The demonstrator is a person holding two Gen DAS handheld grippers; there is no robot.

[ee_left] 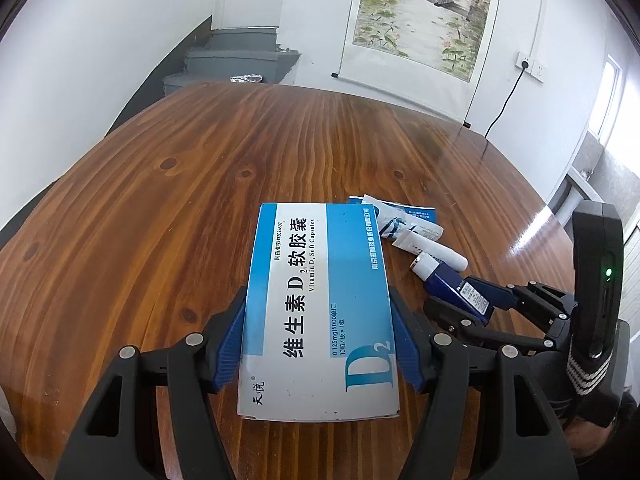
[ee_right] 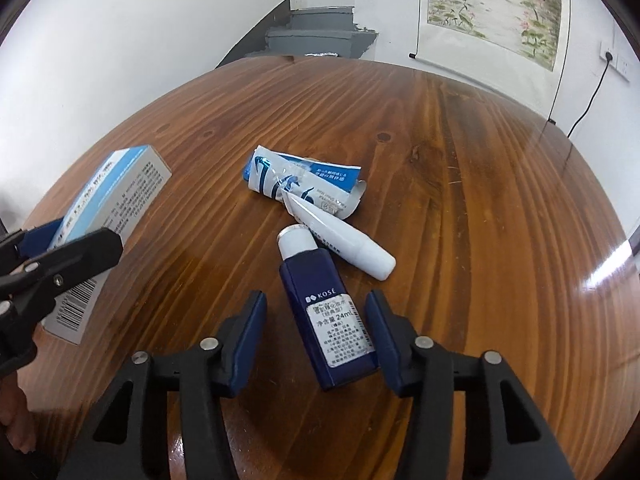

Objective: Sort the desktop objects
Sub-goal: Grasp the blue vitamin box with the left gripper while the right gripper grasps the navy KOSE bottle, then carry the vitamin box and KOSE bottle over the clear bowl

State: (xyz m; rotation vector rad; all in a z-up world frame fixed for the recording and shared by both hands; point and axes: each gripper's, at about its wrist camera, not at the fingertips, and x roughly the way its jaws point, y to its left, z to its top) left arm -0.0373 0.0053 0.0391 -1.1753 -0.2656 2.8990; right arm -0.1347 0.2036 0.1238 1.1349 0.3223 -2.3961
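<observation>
A blue and white vitamin D2 box (ee_left: 320, 304) sits between the blue pads of my left gripper (ee_left: 318, 300), which is shut on its long sides. From the right wrist view the box (ee_right: 116, 196) hangs tilted over the table's left part in that gripper (ee_right: 60, 264). A dark blue Kosé bottle (ee_right: 332, 320) with a white cap lies on the wood between the fingers of my right gripper (ee_right: 316, 300). The right pad touches the bottle and the left pad stands apart from it, so this gripper is open. The left wrist view shows the bottle (ee_left: 452, 284) and right gripper (ee_left: 456, 294) at its right.
A white tube (ee_right: 344, 240) lies just beyond the bottle, partly on a crumpled blue and white packet (ee_right: 300, 180). The wooden table (ee_right: 480, 200) runs back to a white wall with a hanging scroll painting (ee_left: 420, 12) and a black cable (ee_left: 504, 104). A hand (ee_right: 16, 420) shows at lower left.
</observation>
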